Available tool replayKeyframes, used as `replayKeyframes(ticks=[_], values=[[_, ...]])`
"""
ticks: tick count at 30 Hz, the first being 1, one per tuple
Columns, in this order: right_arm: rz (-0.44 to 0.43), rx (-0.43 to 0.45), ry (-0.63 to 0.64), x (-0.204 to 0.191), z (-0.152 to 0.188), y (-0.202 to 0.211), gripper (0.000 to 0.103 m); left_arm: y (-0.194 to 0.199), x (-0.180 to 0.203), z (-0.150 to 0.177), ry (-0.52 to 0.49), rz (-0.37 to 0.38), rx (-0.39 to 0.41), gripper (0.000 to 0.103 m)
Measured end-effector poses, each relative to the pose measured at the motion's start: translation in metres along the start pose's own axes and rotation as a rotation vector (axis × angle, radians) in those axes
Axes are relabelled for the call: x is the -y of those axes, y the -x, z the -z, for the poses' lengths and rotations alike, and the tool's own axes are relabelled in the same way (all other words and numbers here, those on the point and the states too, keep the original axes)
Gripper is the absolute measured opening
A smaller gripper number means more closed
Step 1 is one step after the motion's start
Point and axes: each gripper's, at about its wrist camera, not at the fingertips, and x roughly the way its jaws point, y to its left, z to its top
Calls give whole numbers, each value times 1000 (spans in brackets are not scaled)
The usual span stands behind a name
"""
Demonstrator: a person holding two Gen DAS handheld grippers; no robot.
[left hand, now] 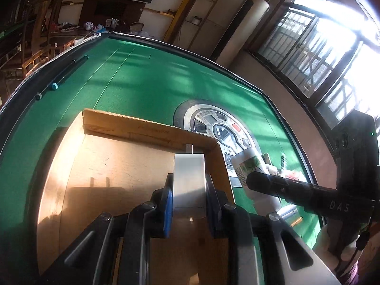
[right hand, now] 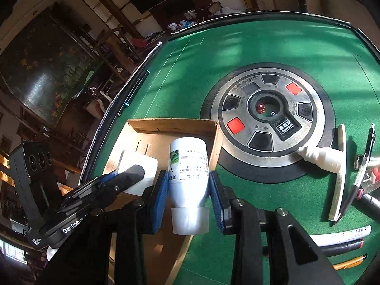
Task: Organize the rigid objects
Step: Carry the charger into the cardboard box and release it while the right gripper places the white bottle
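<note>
Two grips are seen: at the left, a white plug adapter is clamped by the left gripper over the cardboard box; at the right, a white bottle is pinched by the right gripper's narrowed fingers above the box's right wall, near the green desk.

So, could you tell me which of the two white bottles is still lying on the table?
The small dropper bottle, lying on its side against the round metal centre panel. The larger labelled bottle is clamped in the right gripper beside the cardboard box.
</note>
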Motion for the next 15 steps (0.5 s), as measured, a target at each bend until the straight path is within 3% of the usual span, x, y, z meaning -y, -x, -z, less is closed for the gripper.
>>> replayKeyframes(ticks=[9, 11, 13, 15], values=[[122, -12, 35, -21, -9, -50, 34, -28, -22, -5, 79, -52, 4, 23], [140, 5, 29, -19, -11, -51, 34, -24, -25, -4, 89, -58, 13, 34], [146, 33, 38, -21, -13, -49, 43, -19, -28, -3, 105, -75, 33, 39], [161, 70, 51, -23, -15, -41, 48, -13, -33, 1, 134, -72, 44, 51]])
